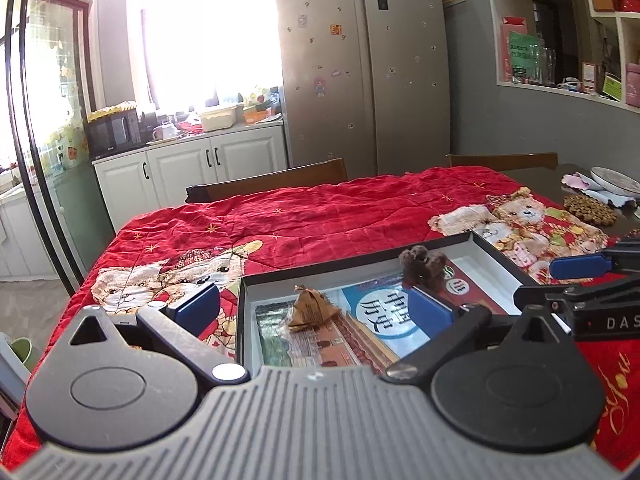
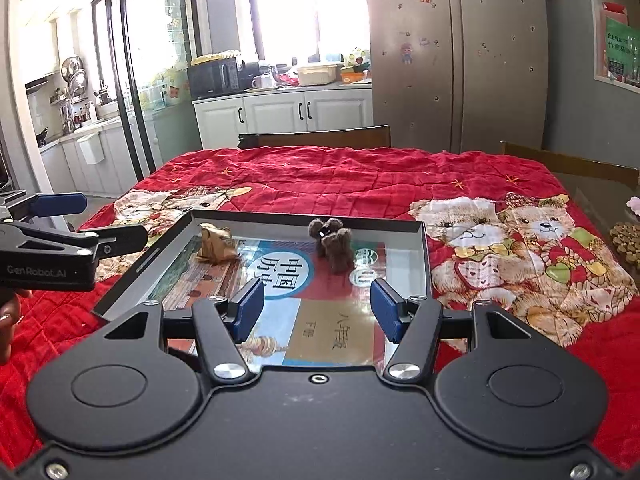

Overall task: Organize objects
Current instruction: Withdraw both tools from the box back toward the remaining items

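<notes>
Left gripper gapes wide, empty; in the shallow box, wrapped brown packet, plush dog atop the history textbook; right gripper part-open, empty. Packing looks done; next, probably the lid

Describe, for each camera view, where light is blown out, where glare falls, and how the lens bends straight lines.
Left wrist view: the window is blown out to white, the door frame bows, and the nearby left gripper looks soft. Right wrist view: the window again clips to white, glare streaks across the glossy book in the box, and the fridge edges curve.
</notes>
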